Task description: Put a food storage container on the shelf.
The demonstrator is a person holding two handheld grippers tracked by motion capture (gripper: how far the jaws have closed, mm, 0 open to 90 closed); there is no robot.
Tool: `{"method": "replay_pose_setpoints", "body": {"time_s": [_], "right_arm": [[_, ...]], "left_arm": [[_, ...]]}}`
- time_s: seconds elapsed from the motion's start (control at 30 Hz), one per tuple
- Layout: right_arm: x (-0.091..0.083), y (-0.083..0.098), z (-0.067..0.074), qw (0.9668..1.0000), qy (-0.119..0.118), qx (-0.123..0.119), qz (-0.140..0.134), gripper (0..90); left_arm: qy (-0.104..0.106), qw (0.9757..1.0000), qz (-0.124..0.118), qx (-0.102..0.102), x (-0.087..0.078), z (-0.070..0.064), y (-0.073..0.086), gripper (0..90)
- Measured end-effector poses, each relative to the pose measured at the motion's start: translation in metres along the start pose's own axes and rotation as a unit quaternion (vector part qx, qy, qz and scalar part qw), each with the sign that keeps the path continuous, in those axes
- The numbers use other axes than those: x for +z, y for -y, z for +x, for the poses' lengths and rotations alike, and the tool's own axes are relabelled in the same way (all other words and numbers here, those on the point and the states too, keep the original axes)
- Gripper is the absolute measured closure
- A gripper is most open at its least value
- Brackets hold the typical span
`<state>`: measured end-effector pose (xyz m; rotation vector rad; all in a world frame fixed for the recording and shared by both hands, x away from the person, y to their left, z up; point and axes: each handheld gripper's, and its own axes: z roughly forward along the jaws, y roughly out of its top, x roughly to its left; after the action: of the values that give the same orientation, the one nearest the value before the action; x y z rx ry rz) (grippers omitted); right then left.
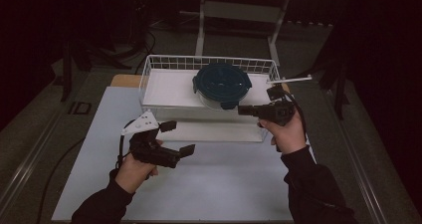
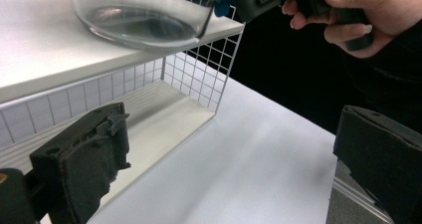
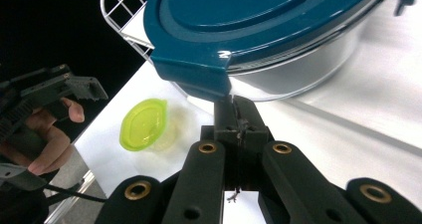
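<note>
High view overhead facing forward, gripper views close, sharing glass container [image 1: 222,84]

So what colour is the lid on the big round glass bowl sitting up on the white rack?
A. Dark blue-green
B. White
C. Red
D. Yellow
A. The lid on the glass bowl is dark blue-green in the high view, and the right gripper view shows the same colour up close, with a clip tab hanging down at its edge. The bowl stands on the top shelf of the white wire rack.
</note>
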<state>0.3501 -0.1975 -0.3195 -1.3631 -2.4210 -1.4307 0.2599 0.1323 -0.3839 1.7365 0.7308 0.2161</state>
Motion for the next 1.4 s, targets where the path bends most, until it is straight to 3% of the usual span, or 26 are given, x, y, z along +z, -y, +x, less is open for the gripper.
{"method": "replay_pose_setpoints", "body": {"time_s": [0.23, 0.3, 0.53, 1.17, 1.4], "right_arm": [[-0.002, -0.005, -0.007, 0.9997, 0.019, 0.004, -0.011, 90.0], [-0.001, -0.007, -0.01, 0.9997, 0.013, 0.015, -0.016, 90.0], [0.007, -0.011, -0.009, 0.9998, 0.005, 0.019, -0.007, 90.0], [0.027, -0.028, 0.002, 0.9999, 0.009, 0.014, 0.002, 90.0], [0.024, -0.02, 0.001, 0.9999, 0.003, 0.012, -0.005, 84.4]], "left_arm": [[0.002, 1.0, 0.004, 0.0, 0.003, 0.0, 0.004, 0.4], [0.002, 1.0, 0.004, 0.001, 0.003, 0.0, 0.005, 0.5], [0.0, 1.0, 0.006, 0.002, 0.002, 0.001, 0.007, 0.5], [0.001, 1.0, 0.006, 0.004, -0.001, 0.001, 0.008, 0.5], [-0.003, 0.9999, 0.006, 0.01, -0.005, 0.002, 0.009, 0.5]]}}
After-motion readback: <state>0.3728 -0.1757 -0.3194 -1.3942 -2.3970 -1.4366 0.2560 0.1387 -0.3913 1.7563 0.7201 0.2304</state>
